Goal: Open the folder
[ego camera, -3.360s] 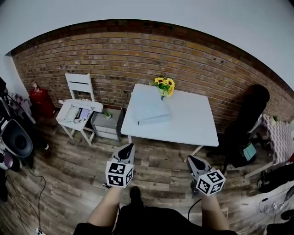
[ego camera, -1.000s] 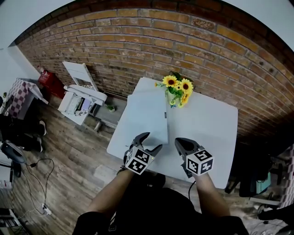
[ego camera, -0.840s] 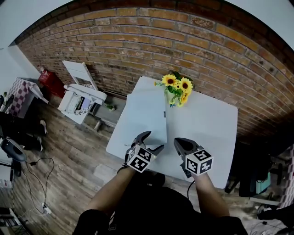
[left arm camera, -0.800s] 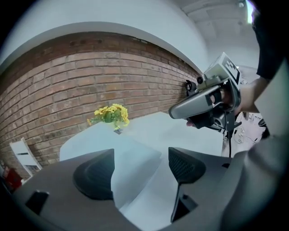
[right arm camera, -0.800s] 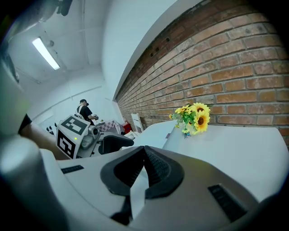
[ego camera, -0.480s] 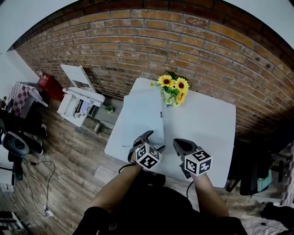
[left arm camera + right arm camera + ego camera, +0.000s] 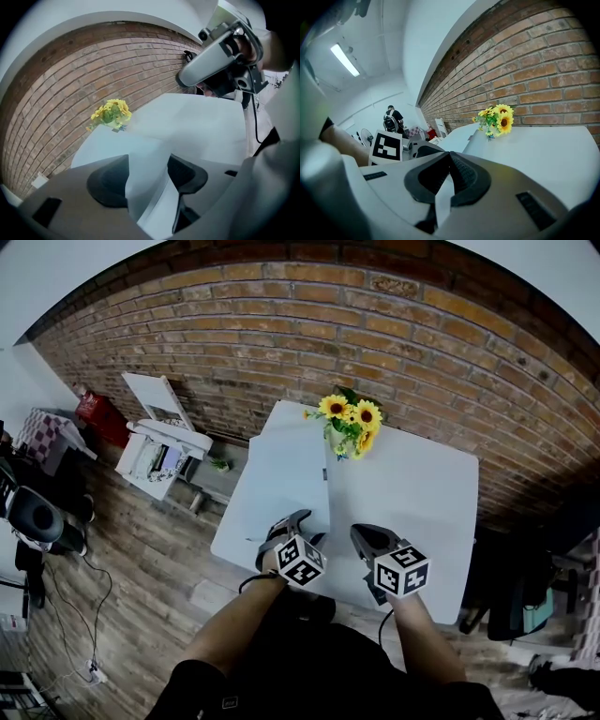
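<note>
Folder [image 7: 286, 479] lies closed on left half of worktop [image 7: 412, 493], mid-frame. Left gripper [image 7: 305, 526]: fingers apart, just been closing, straddling its near corner, not pinching. Right gripper [image 7: 364, 535]: fingers clenched, empty. Best to catch top cover only and lift slowly.

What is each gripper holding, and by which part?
Nothing is gripped. The jaws of the left gripper, just now closing, stand apart around the near corner of the pale blue flat folder; those of the right gripper are shut and empty.
</note>
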`<state>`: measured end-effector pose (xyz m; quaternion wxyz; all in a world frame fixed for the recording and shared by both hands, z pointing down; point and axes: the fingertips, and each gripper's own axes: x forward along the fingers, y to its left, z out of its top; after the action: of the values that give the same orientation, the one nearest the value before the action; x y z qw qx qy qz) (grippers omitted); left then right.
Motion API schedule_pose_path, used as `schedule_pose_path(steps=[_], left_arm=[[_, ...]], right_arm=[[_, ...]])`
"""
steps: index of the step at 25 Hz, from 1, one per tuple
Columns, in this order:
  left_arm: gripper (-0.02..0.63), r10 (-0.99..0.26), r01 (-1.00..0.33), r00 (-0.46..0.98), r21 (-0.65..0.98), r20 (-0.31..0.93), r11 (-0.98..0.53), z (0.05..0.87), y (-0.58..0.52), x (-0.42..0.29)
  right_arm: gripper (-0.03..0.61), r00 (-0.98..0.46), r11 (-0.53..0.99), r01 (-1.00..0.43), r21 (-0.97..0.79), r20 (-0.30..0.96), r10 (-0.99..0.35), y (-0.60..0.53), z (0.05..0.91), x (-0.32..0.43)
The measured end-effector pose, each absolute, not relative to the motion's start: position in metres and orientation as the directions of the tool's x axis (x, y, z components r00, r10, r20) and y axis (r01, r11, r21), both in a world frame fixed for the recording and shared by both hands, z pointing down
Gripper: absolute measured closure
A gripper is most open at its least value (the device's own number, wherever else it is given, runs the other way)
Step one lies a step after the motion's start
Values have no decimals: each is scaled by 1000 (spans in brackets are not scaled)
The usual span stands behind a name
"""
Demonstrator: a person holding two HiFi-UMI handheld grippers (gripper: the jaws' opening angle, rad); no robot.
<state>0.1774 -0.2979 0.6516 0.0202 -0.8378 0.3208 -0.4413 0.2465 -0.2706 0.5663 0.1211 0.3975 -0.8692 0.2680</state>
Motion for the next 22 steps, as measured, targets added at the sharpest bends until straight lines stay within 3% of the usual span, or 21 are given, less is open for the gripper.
schedule_pose_path(steps=[10,22], left_arm=[[512,-678,-556,429,-417,597,-719,604,-297,167],[565,-777,-747,464,-283,425,-601,541,-305,111]], right_arm=[[565,-680,579,-732,-360,447,-582,-276,580,227],[565,-669,588,-736,-337,501,-550,-287,602,187]])
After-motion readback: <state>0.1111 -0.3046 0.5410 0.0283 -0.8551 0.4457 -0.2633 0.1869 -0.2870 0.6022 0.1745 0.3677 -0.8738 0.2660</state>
